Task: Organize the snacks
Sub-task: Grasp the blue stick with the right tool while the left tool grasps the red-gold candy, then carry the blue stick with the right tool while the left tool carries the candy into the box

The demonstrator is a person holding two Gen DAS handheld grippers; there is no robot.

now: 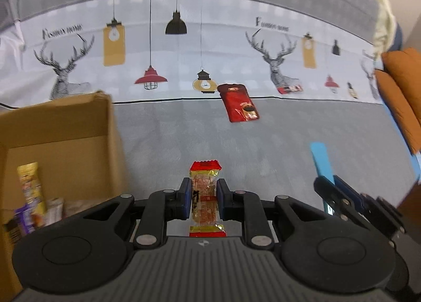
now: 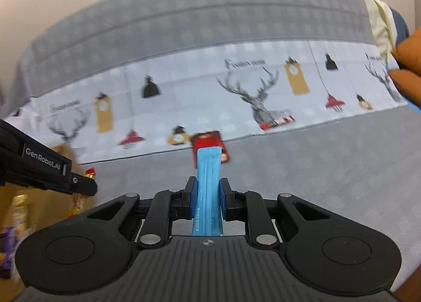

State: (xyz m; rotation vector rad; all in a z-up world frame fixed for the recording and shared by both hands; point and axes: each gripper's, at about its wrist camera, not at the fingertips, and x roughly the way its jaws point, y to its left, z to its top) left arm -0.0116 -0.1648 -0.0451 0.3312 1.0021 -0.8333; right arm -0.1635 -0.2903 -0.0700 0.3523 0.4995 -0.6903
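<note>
Left gripper (image 1: 204,198) clenched on red-gold wrapped snack (image 1: 205,196); right gripper (image 2: 209,198) grasping blue stick pack (image 2: 208,191). Cardboard box (image 1: 65,123), frame left, holds packets (image 1: 31,188).

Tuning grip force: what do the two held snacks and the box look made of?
Red-and-gold snack in the left gripper: likely clear plastic film with glossy foil-look ends, contents showing through. Blue stick pack in the right gripper: smooth, slightly shiny film, probably plastic or laminate, with a lengthwise seam. Box: plain brown cardboard, matte, flaps folded open.
</note>
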